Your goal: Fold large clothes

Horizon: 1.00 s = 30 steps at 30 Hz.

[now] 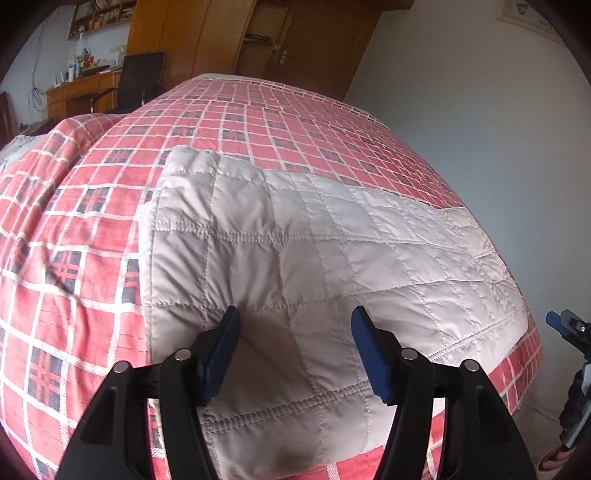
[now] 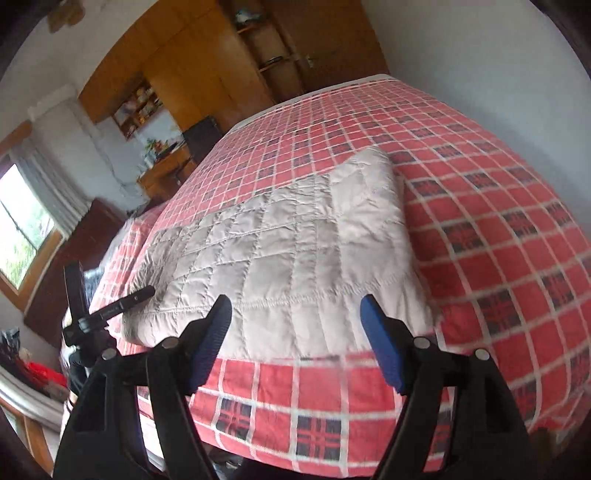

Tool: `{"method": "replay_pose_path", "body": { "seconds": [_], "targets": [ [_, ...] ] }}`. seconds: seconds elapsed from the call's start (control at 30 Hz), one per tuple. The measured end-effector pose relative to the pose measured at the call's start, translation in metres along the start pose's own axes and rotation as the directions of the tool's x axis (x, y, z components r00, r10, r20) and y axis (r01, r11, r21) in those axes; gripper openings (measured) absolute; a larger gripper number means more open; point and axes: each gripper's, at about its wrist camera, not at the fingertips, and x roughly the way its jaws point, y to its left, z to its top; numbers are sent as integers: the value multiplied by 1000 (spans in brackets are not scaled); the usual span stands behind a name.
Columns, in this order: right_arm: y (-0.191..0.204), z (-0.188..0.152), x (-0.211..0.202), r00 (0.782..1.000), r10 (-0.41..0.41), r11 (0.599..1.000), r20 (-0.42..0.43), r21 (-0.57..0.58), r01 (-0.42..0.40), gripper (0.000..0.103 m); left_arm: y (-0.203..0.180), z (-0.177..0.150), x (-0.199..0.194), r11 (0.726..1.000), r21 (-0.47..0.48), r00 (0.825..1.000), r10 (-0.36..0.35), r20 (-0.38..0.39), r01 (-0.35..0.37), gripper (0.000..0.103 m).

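Along the bottom edge of both views the black gripper bodies are cut off. In the left wrist view, the right gripper (image 1: 554, 319) shows only partly at the right edge; its fingers' spacing cannot be told. The shelf items (image 1: 99, 18) at upper left are too small to identify. The right wrist view is motion-blurred across the bedspread (image 2: 517, 258), and the clutter (image 2: 33, 369) at lower left is unreadable.

No text, label, brand, number or sign can be read in either view. A framed picture (image 1: 524, 16) on the wall and items on the shelves (image 2: 138, 105) are seen, but any lettering on them is too blurred and small to be made out.
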Motion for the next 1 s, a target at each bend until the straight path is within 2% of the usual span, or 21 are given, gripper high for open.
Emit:
{"method": "replay_pose_path", "body": {
  "seconds": [0.1,0.2,0.3,0.37,0.47,0.53,0.63,0.77,0.83,0.9,0.97,1.0],
  "targets": [
    [-11,-18,-1,998,-50,999,42,8,50,74,3,-7,-3,1000,-27,999,-12,43,13,63],
    [-27,-29,9,998,29,997,54,70,-33,74,3,-17,-2,1000,-5,997,-12,74,13,63],
    [-25,-22,23,998,34,997,59,70,-38,74,3,-22,-4,999,23,996,-24,90,22,63],
    [-26,-14,32,989,105,988,102,101,-115,74,7,-23,-5,998,22,992,-52,111,50,65],
    [-33,-5,48,980,133,976,144,151,-155,75,14,-27,-2,995,23,985,-101,143,99,66],
    [-41,-1,62,983,118,973,138,180,-142,73,12,-25,-2,996,19,987,-93,128,91,66],
    [-43,7,61,984,102,976,149,177,-128,73,3,-14,-6,998,44,995,-57,77,54,68],
    [-47,19,40,985,67,981,156,168,-94,77,8,3,-6,997,3,997,-78,12,78,68],
    [-59,30,28,991,-17,984,133,178,-7,83,12,7,-10,996,-24,996,-89,6,90,68],
    [-75,39,23,995,-61,983,79,179,46,87,12,10,-15,995,-35,996,-91,9,92,68],
    [-91,39,25,999,-41,979,30,199,35,88,7,11,-18,995,-28,996,-92,9,92,68],
    [-100,38,30,1000,5,977,-17,215,-2,88,2,11,-19,994,-20,995,-104,2,104,68]
  ]
}}
